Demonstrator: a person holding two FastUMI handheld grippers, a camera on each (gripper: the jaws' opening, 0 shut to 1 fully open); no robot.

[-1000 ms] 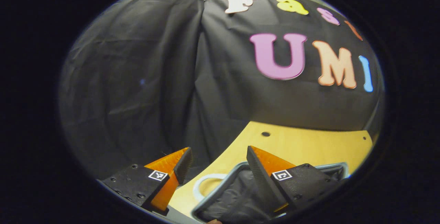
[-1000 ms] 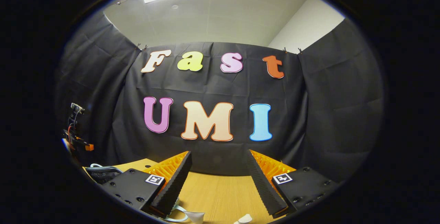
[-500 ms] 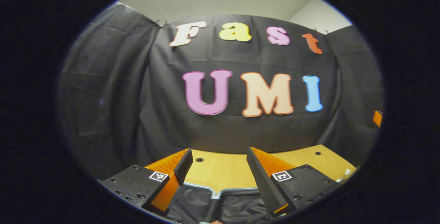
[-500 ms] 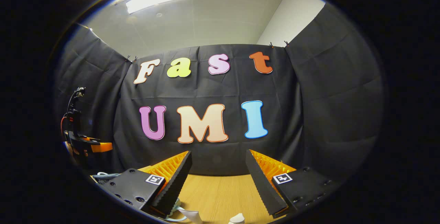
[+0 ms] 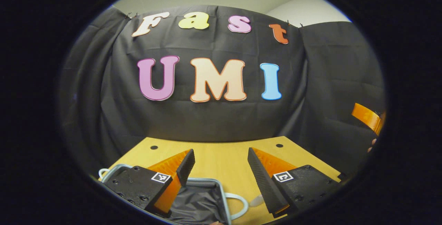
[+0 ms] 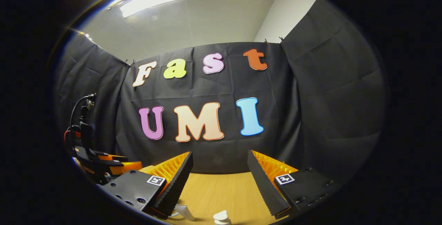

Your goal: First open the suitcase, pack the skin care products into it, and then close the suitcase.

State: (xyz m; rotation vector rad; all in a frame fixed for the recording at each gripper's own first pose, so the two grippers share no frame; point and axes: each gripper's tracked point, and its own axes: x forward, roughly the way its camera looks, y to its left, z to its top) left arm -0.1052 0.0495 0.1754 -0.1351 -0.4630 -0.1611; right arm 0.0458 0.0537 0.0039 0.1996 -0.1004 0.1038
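Now | left gripper [image 5: 221, 169] and right gripper [image 6: 219, 175] are being held wide open, empty | suitcase [image 5: 202, 201] is being shown open on table [image 5: 221, 149] | packing probably being started; white bottle [image 6: 221, 216] likely needs grasping

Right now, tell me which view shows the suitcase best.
The left gripper view: the suitcase lies on the table below the open left hand-held gripper, showing its dark lining and pale rim. In the right gripper view I cannot make the suitcase out.

No readable text on anything.
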